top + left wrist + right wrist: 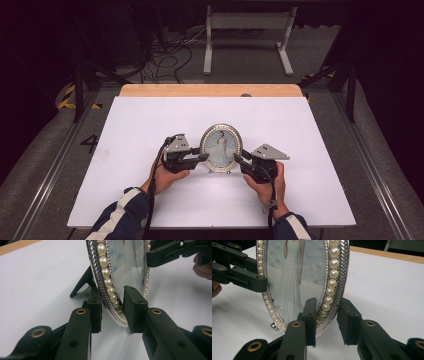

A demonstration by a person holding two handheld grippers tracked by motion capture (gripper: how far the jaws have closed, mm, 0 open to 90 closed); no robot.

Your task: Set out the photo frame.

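Note:
An oval picture frame (220, 147) with a pearl and silver rim stands upright mid-table, holding a photo of a figure in a white dress. My left gripper (202, 158) is closed on the frame's left rim. In the left gripper view, the gripper (113, 306) has one pad behind the rim (110, 287) and one in front. My right gripper (236, 159) clamps the frame's right rim. The right gripper view shows that gripper (328, 313) with the pearl rim (332, 280) between its pads. The frame's black back leg (81, 285) rests on the table.
The white tabletop (150, 125) has open room all around the frame, with a wooden strip (210, 90) along its far edge. Beyond it on the floor are a white metal stand (247, 37) and loose cables (170, 60).

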